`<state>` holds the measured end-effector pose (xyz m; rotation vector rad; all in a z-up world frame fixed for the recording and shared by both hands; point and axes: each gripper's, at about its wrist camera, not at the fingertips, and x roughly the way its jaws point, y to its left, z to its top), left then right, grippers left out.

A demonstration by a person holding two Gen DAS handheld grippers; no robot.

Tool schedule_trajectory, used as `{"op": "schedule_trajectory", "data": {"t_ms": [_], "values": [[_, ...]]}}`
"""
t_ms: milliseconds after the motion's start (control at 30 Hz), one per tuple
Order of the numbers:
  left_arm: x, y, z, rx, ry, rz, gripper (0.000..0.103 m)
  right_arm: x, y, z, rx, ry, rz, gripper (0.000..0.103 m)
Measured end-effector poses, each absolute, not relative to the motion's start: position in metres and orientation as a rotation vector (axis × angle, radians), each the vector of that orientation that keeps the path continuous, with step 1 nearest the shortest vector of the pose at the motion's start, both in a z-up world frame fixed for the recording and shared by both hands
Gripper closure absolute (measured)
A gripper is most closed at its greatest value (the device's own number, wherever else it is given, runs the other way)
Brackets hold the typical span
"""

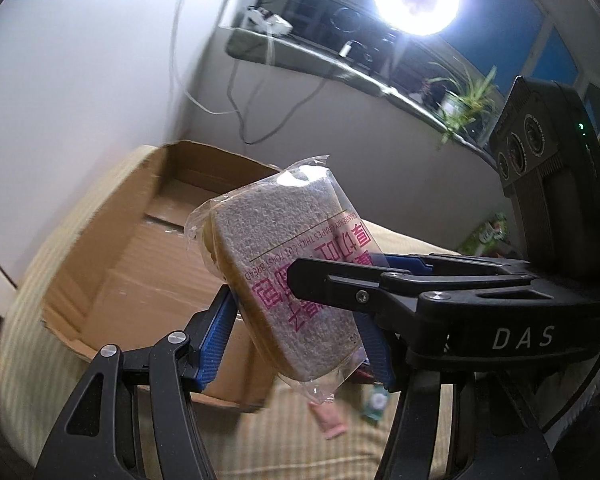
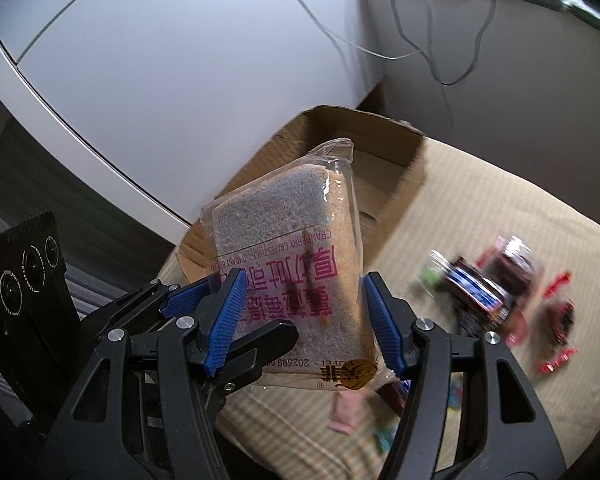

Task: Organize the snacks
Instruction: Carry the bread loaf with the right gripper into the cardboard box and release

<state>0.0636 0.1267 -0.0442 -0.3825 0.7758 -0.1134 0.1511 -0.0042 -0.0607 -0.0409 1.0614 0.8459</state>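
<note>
Between both grippers, left gripper (image 1: 296,320) and right gripper (image 2: 302,320) each clamp one packaged toast bread (image 2: 288,248), carried aloft. Ahead: cardboard box (image 1: 112,264). Next: lower inside, release together.

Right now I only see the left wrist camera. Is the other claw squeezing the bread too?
Observer: Yes. The right wrist view shows the right claw with a blue pad pressed on each side of the toast bread pack.
Operator: Are more snacks waiting?
Observer: Yes. Blurry dark and red snack packets lie on the striped cloth, right of the cardboard box.
Operator: What's printed at the pack's bottom?
Observer: A round gold logo, right at the bottom edge.
</note>
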Motion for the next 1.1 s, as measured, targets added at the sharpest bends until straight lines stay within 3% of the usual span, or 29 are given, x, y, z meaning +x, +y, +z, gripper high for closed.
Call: {"op": "schedule_trajectory", "data": {"t_ms": [500, 1100], "values": [[0.083, 0.188, -0.079, -0.437, 0.834, -0.022, 0.044, 0.172, 0.067, -0.094, -0.075, 1.141, 0.912, 0.040], [0.096, 0.183, -0.084, -0.391, 0.859, 0.038, 0.046, 0.169, 0.083, -0.098, -0.161, 1.116, 0.874, 0.040]]}}
